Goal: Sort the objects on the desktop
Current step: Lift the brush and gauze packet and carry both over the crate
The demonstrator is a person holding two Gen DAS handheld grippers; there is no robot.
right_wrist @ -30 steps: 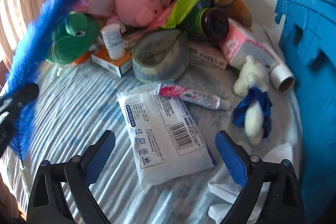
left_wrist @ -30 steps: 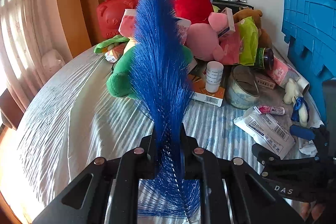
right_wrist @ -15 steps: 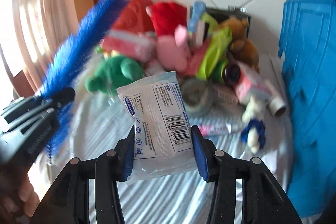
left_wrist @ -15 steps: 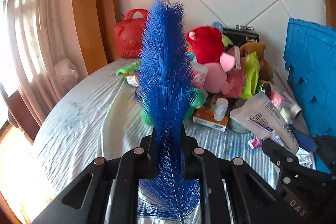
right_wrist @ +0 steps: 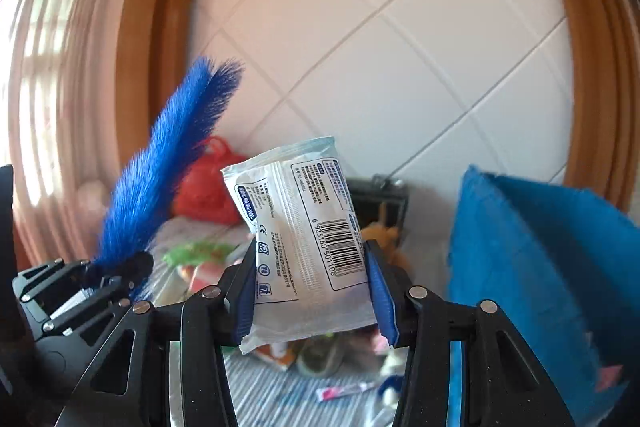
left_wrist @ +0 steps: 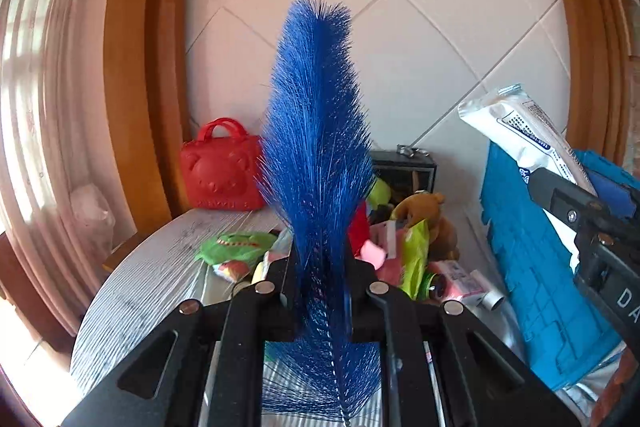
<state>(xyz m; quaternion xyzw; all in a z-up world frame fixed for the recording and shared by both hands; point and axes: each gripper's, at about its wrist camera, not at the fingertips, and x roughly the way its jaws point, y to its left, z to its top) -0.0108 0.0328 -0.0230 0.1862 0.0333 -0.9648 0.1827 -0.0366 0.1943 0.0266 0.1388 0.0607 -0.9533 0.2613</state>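
Both claws are raised above the surface (left_wrist: 160, 267), in front of the tiled wall (left_wrist: 400, 47) framed by wood trim (left_wrist: 136, 67). The left claw (left_wrist: 320, 279) is clamped narrowly on a blue feather brush (left_wrist: 316, 131), whose plume stands upright. The right claw (right_wrist: 312, 291) pinches a white sealed packet (right_wrist: 304, 235), barcode facing the camera, its blue pads (right_wrist: 382, 295) pressing the packet's sides. The striped surface lies bare along its curved left edge; a pile of toys and packages (left_wrist: 404, 239) crowds its far side against the wall, with a red bear-face bag (left_wrist: 220, 175) at the pile's left end. A blue crate (left_wrist: 532, 267) stands at the right edge of the surface, just beside the pile; its inside cannot be seen. A curtain (left_wrist: 36, 131) hangs beyond the left edge.
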